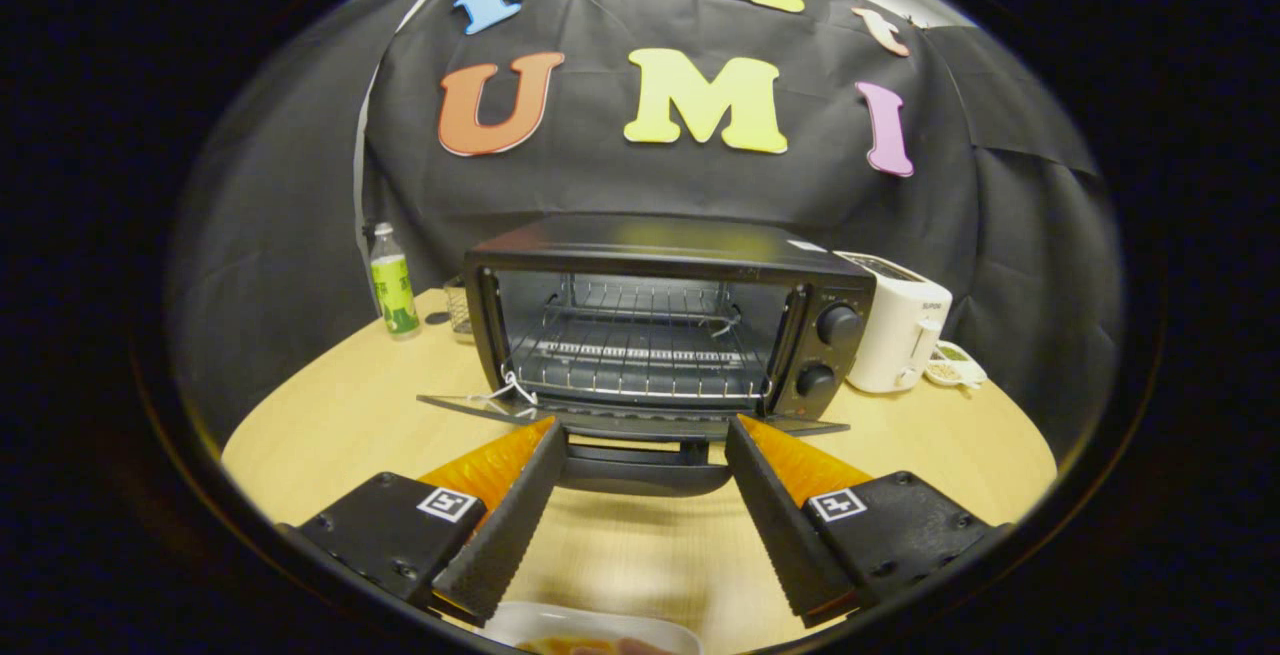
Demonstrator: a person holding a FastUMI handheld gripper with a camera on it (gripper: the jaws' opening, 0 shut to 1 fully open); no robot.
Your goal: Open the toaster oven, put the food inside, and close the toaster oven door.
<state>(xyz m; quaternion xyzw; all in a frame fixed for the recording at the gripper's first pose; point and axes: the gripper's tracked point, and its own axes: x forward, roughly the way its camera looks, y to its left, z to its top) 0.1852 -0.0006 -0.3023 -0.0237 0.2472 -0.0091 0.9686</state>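
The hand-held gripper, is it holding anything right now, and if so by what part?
Nothing is held. The hand-held gripper is open, its fingers spread either side of the handle of the toaster oven door, which lies folded down; neither finger presses on it.

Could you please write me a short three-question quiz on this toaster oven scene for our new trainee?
1. True or false: the toaster oven door is folded down open.
2. What do the gripper fingers hold? A) the door handle B) nothing, they are spread apart C) the green bottle
3. Fill in: the white dish of food sits on the table near the ____ of the fingers, not yet in the oven.

Key
1. True; the wire rack inside is in plain sight.
2. B; the handle lies between the fingertips, but they do not press on it.
3. base.
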